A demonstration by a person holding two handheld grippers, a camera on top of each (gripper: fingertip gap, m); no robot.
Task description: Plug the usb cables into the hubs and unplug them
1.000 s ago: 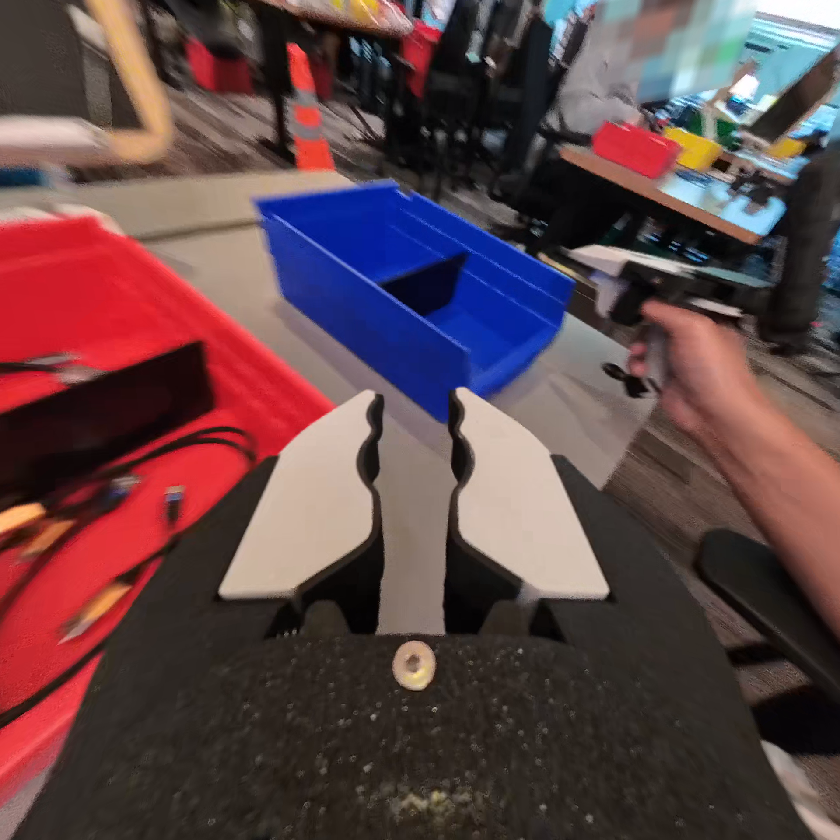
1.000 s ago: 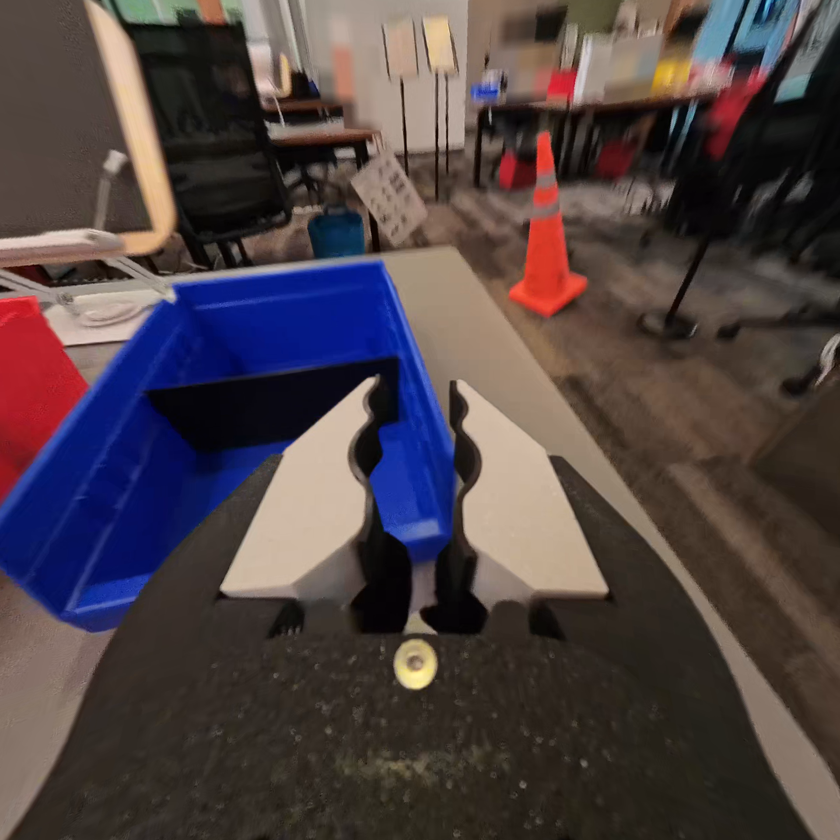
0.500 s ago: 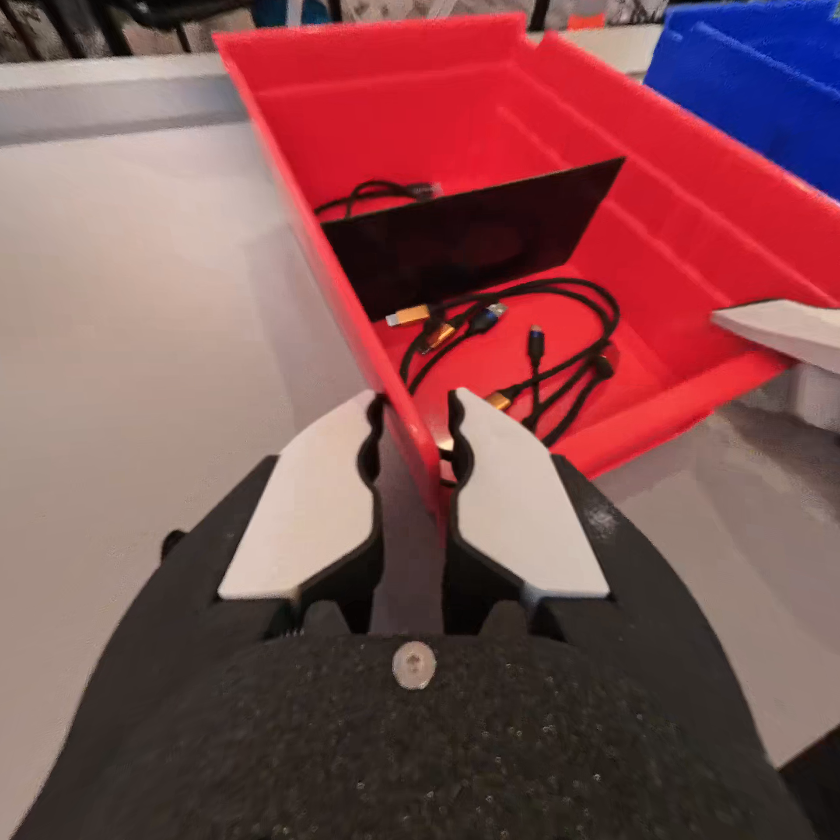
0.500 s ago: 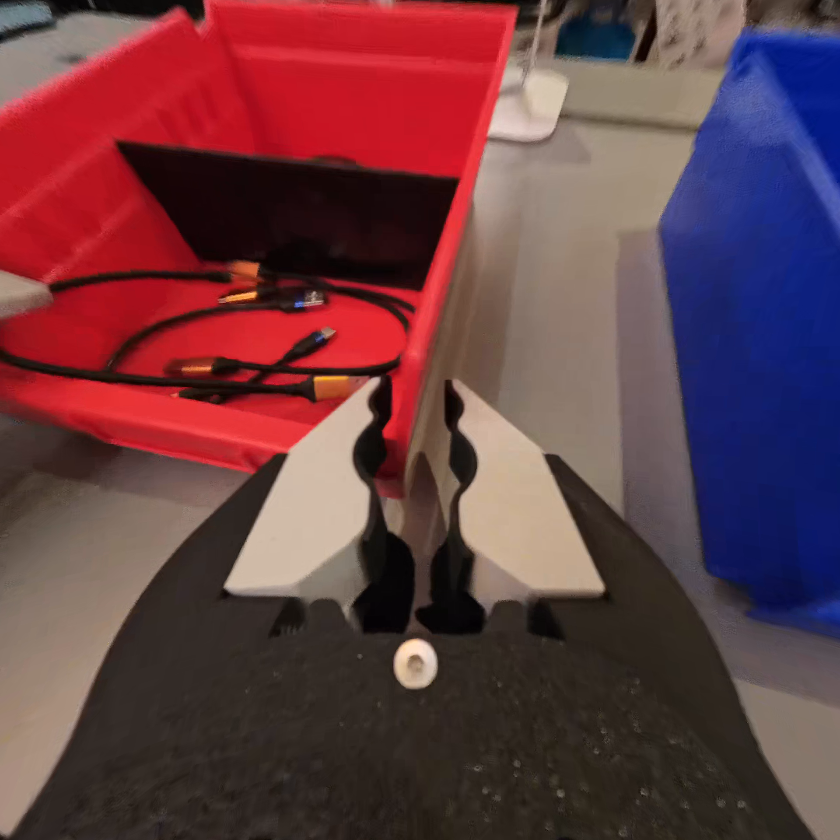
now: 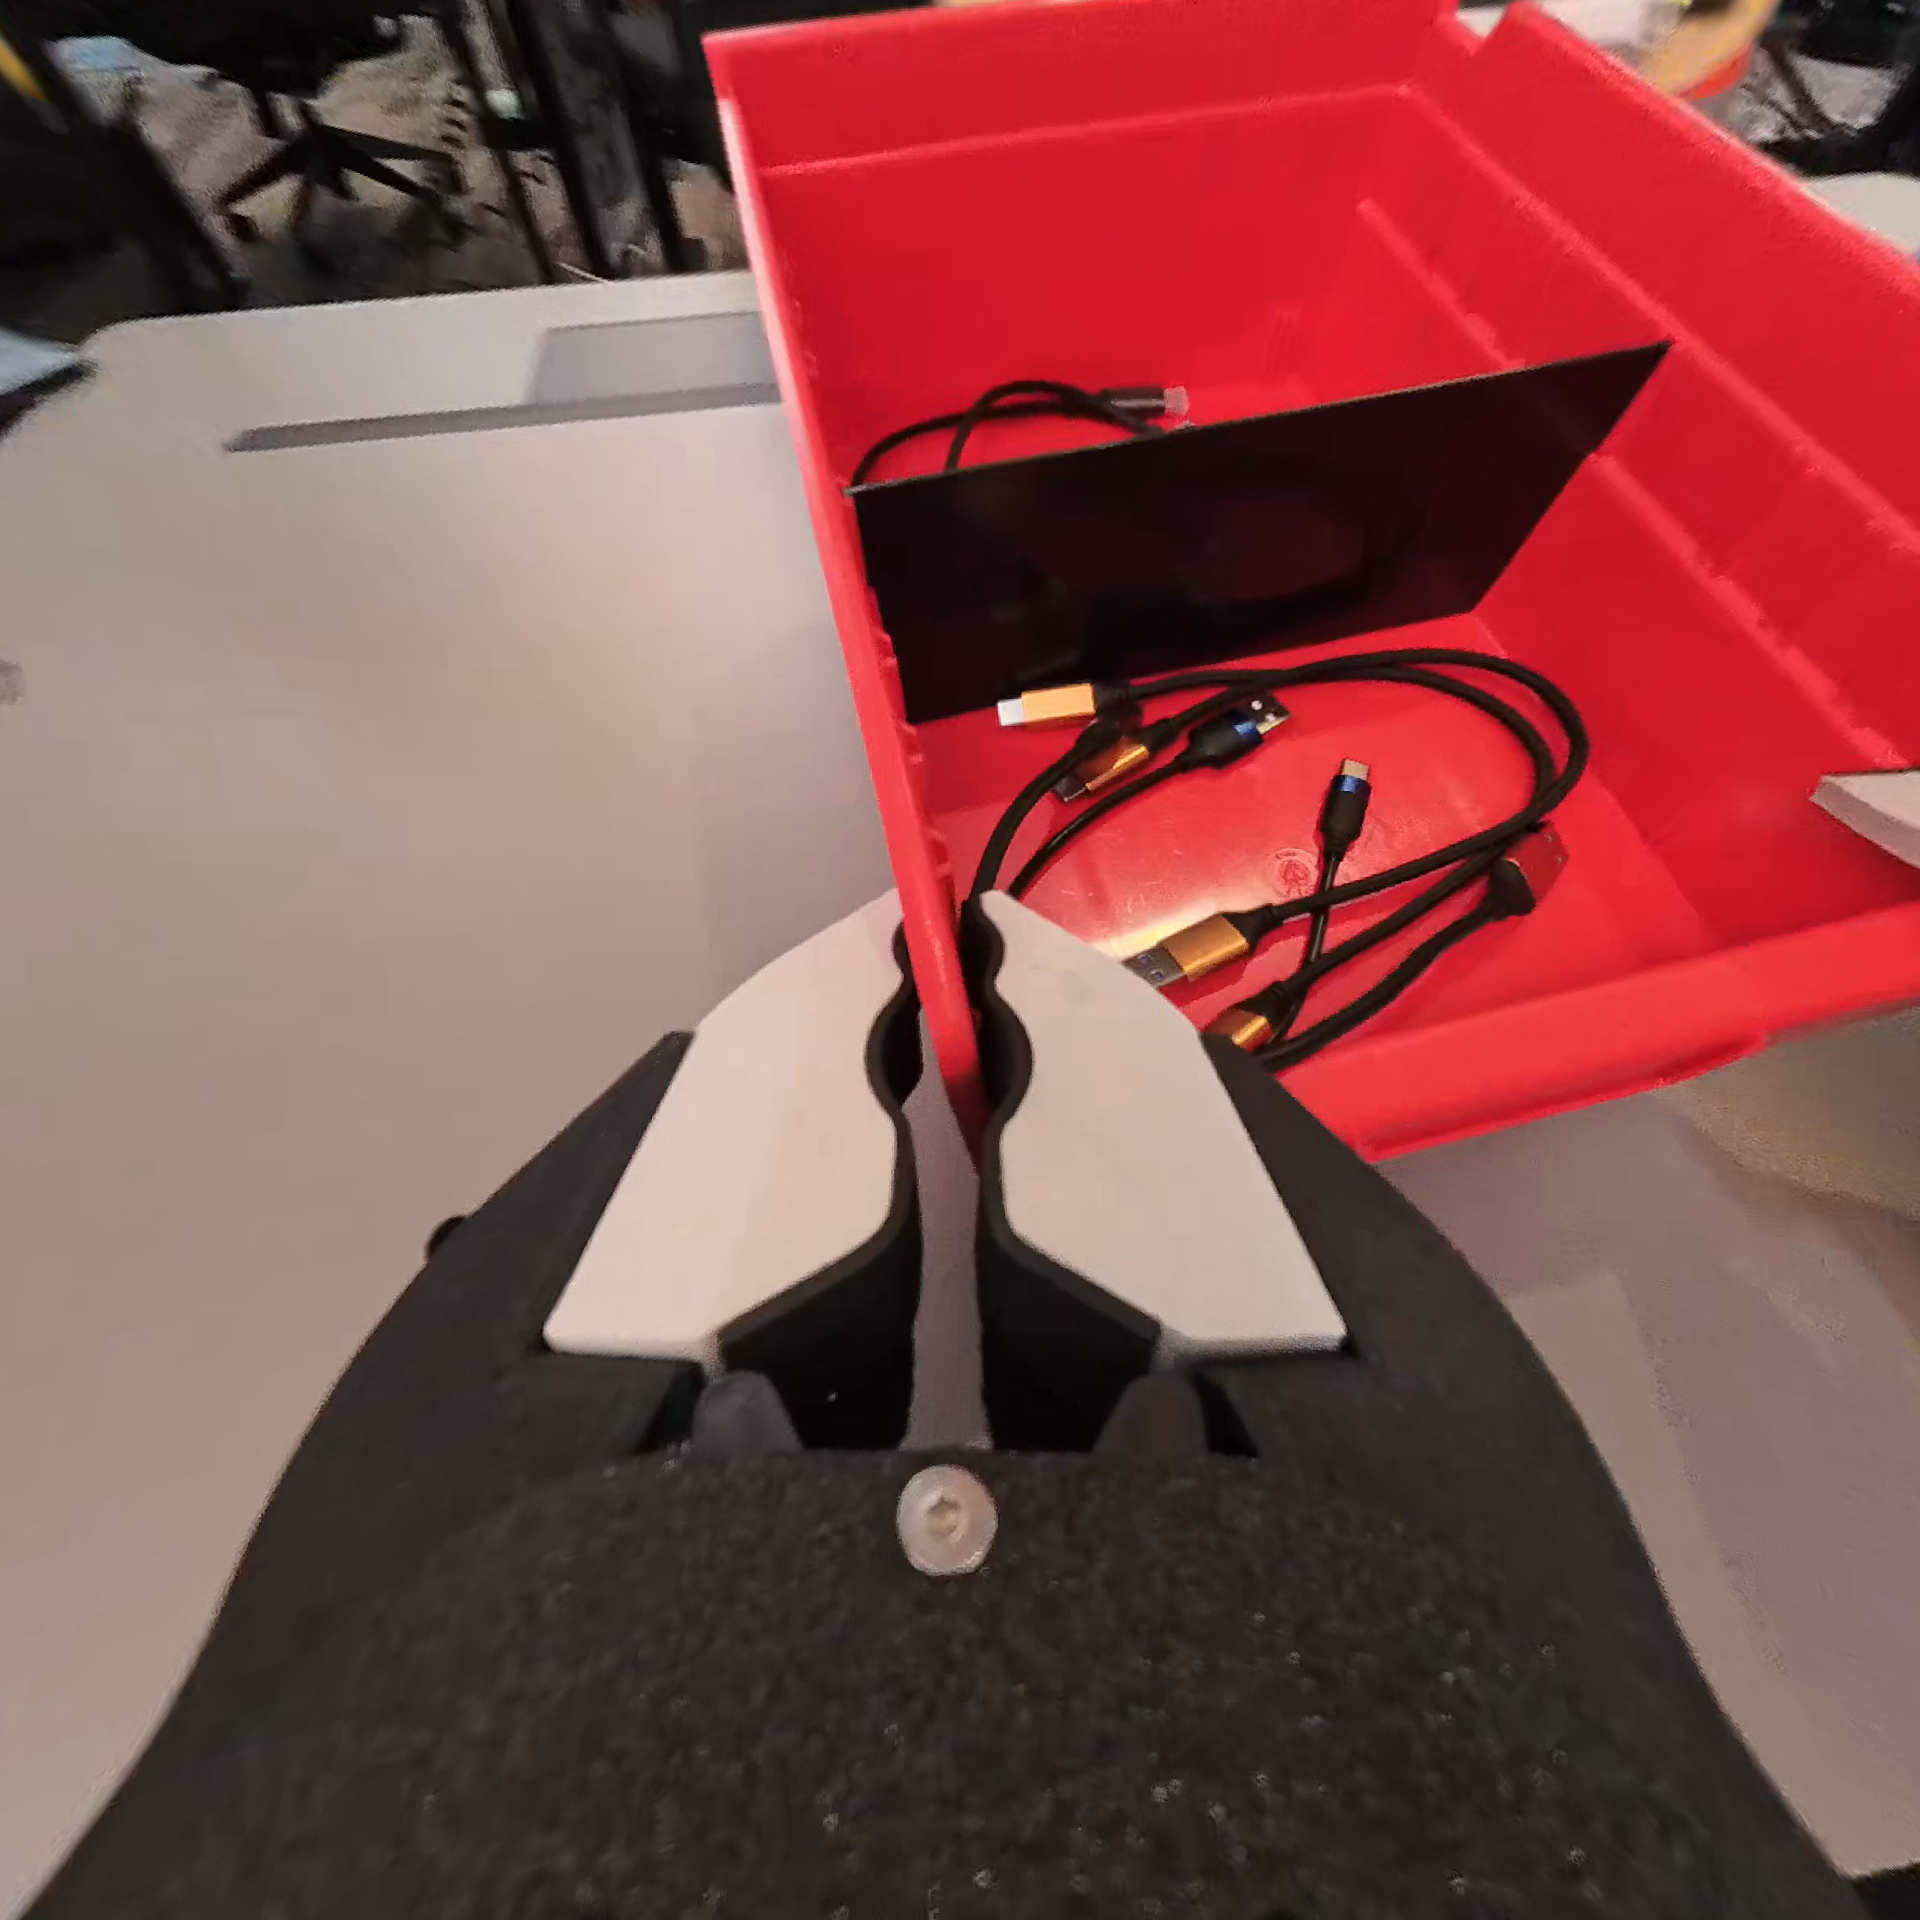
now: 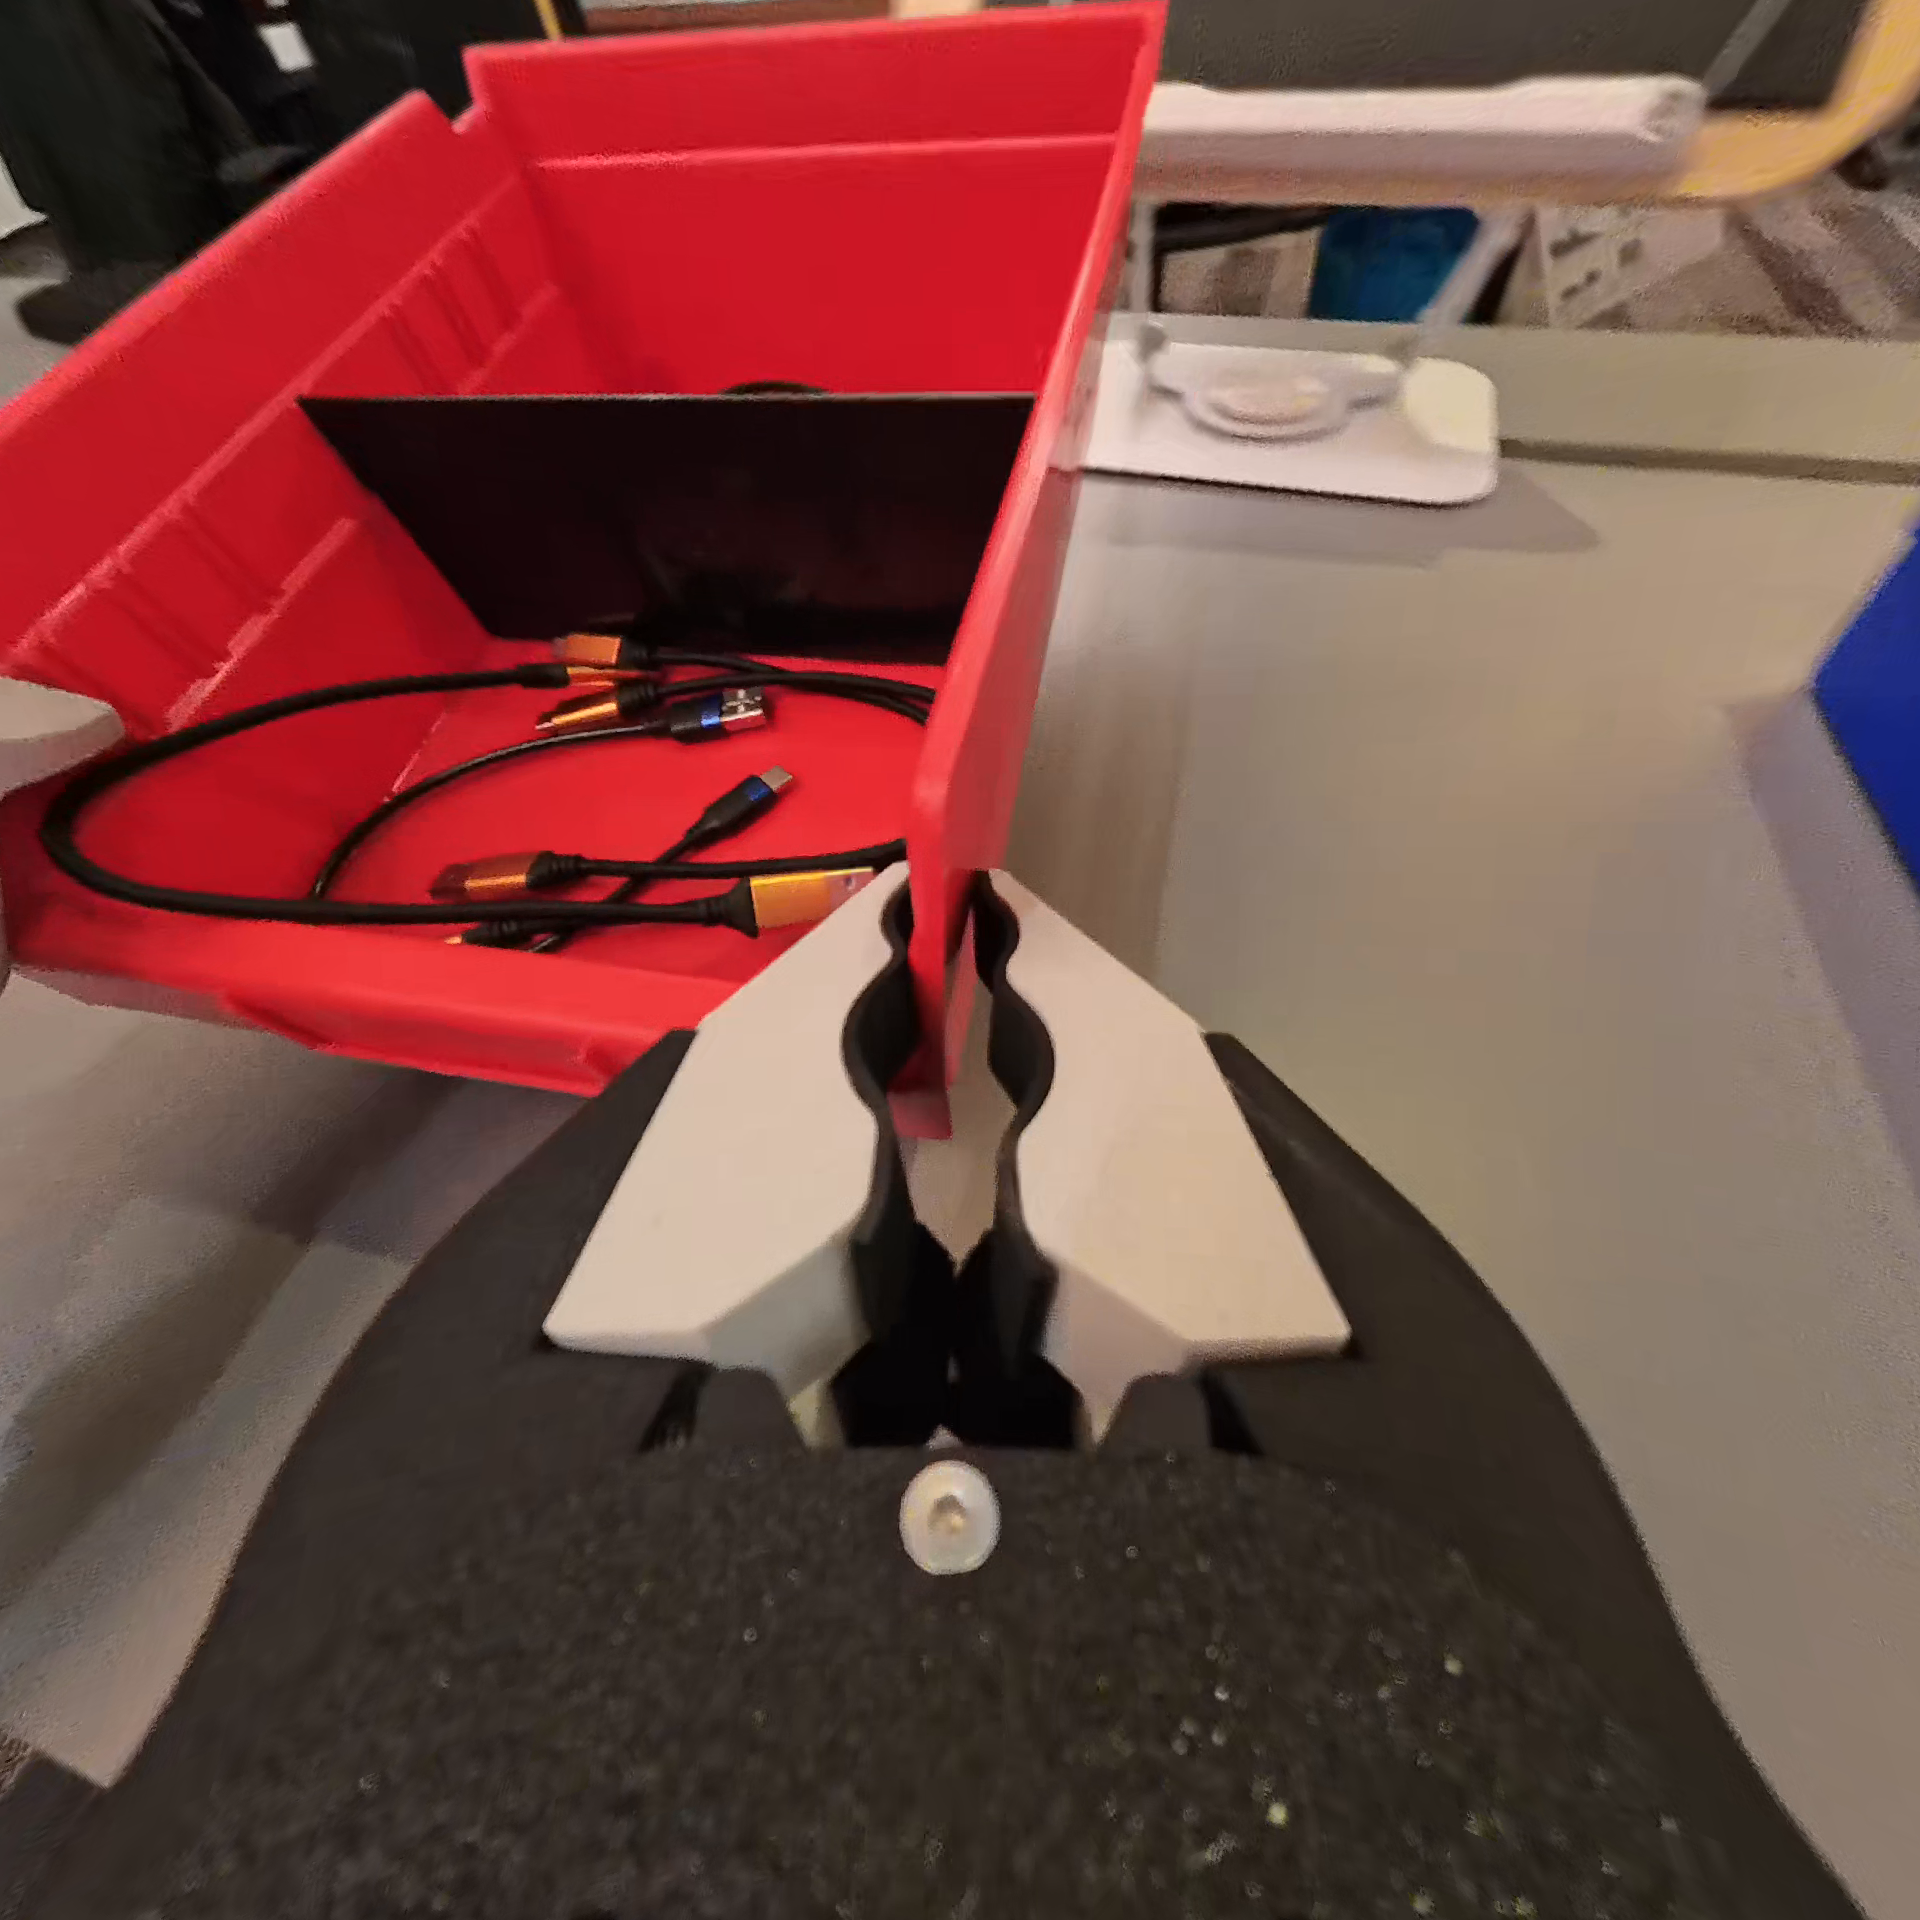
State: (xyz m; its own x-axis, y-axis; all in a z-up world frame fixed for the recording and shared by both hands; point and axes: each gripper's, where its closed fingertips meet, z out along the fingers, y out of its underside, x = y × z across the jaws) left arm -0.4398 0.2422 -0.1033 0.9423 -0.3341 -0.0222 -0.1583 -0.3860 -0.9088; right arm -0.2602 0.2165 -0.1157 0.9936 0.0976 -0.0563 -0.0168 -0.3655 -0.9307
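A red bin (image 5: 1299, 239) stands on the grey table and also shows in the right wrist view (image 6: 810, 260). A black divider (image 5: 1226, 540) splits it. Several black USB cables (image 5: 1455, 790) with gold and blue plugs lie in the front compartment, also seen in the right wrist view (image 6: 582, 873). One more cable (image 5: 1039, 410) lies behind the divider. I cannot make out a hub. My left gripper (image 5: 938, 914) is shut on the bin's left wall near the front corner. My right gripper (image 6: 943, 883) is shut on the bin's right wall near the front corner.
A blue bin (image 6: 1881, 707) stands to the right of the red one. A white stand base (image 6: 1288, 416) sits behind on the grey table (image 5: 364, 727). Office chairs (image 5: 312, 135) stand beyond the table's far edge. There is about 20 cm between the tips of the two grippers.
Both grippers swung from the blue bin to the red bin. They moved onto its side walls and their fingers closed on them.
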